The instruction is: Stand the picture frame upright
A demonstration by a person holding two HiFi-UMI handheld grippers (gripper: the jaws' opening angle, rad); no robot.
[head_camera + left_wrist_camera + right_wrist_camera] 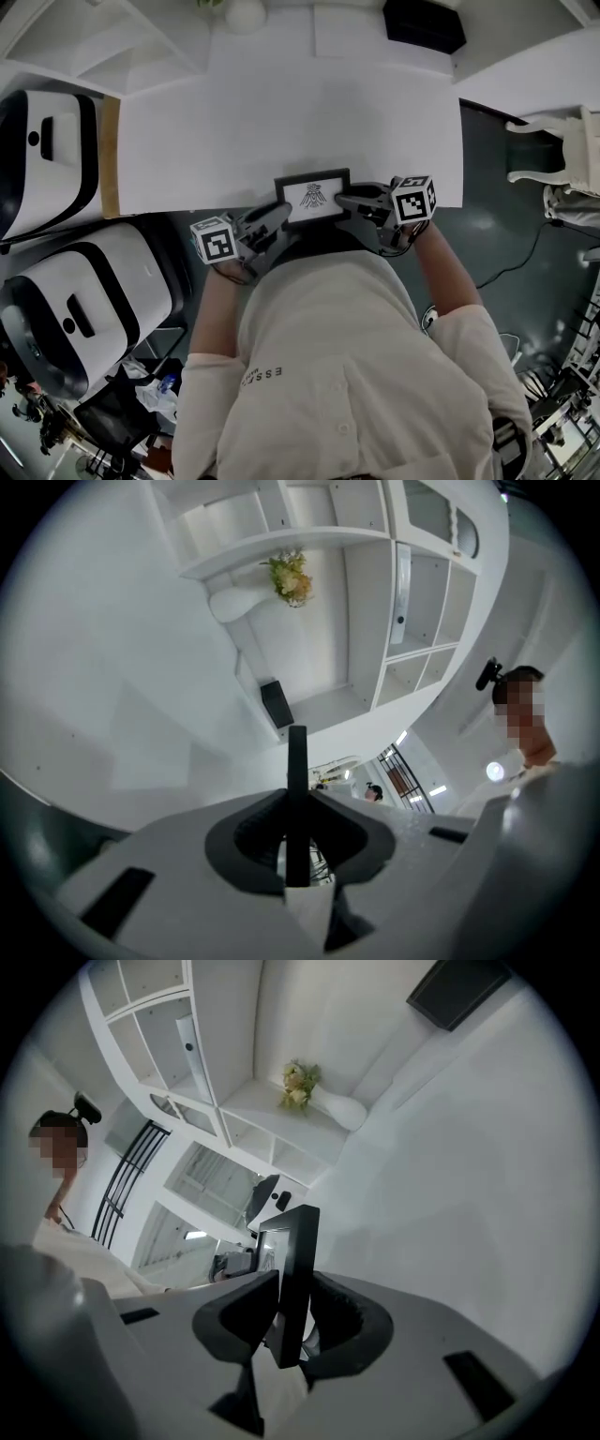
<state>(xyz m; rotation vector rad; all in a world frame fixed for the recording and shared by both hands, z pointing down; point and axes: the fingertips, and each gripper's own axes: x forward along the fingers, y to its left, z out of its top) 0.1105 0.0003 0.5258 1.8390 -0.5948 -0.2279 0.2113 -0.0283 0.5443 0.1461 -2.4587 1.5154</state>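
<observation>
Black-rimmed, with a small dark print on white, the frame (pixel 312 198) is held at the near edge of the white table (pixel 281 122), its face turned up toward the head view and one gripper on each side. The left gripper (pixel 278 217) has its fingers clamped on the frame's left edge, which shows in the left gripper view as a thin dark bar between them. The right gripper (pixel 349 202) has its fingers closed on the right edge, the frame's corner rising above them.

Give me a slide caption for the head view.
Left tongs and right tongs grip the black picture frame by its ends at the white table.
</observation>
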